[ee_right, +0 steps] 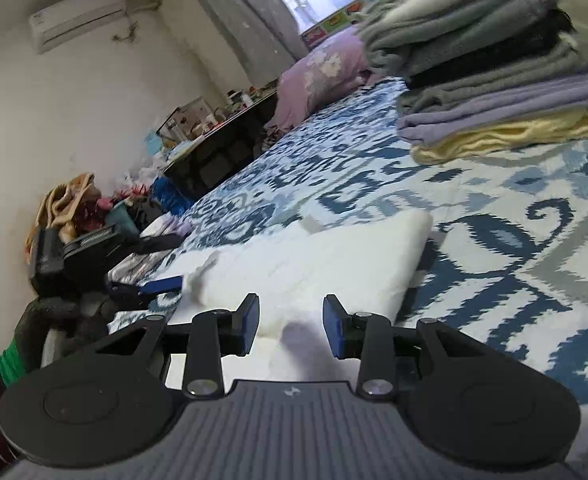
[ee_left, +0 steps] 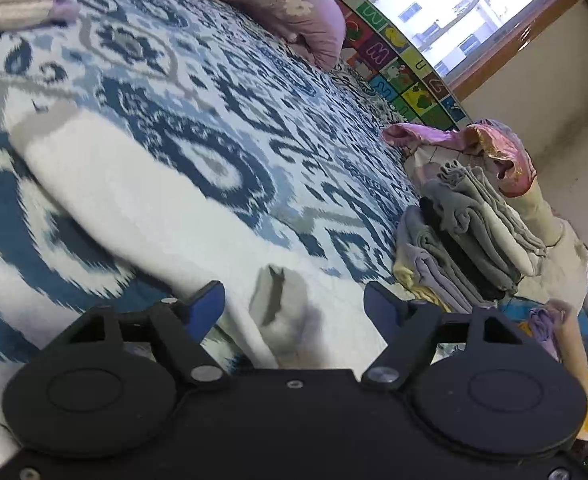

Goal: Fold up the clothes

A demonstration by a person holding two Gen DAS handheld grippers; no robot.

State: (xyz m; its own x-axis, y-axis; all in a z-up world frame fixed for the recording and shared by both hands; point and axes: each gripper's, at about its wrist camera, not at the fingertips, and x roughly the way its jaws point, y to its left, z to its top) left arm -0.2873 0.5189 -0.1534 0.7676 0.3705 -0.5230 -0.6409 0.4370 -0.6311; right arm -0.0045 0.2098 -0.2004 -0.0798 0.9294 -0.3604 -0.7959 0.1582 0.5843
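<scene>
Jaws spread on both: the left gripper [ee_left: 294,300] and right gripper [ee_right: 291,326] each straddle an edge of the white garment [ee_left: 141,200], which lies flat on the blue patterned bedspread [ee_left: 213,92], near a stack of folded clothes [ee_right: 494,64].

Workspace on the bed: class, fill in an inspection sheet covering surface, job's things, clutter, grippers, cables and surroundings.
Surface: blue-and-white patterned bedspread.
Job's things: white garment lying flat on it; stack of folded clothes beside it.
Clutter: pink pillow; loose pink cloth behind the stack.
Grippers: left gripper open over the garment's edge; right gripper open, the garment between its fingers.
Cables: nothing seen.
Surroundings: window, air conditioner, crowded low table.
</scene>
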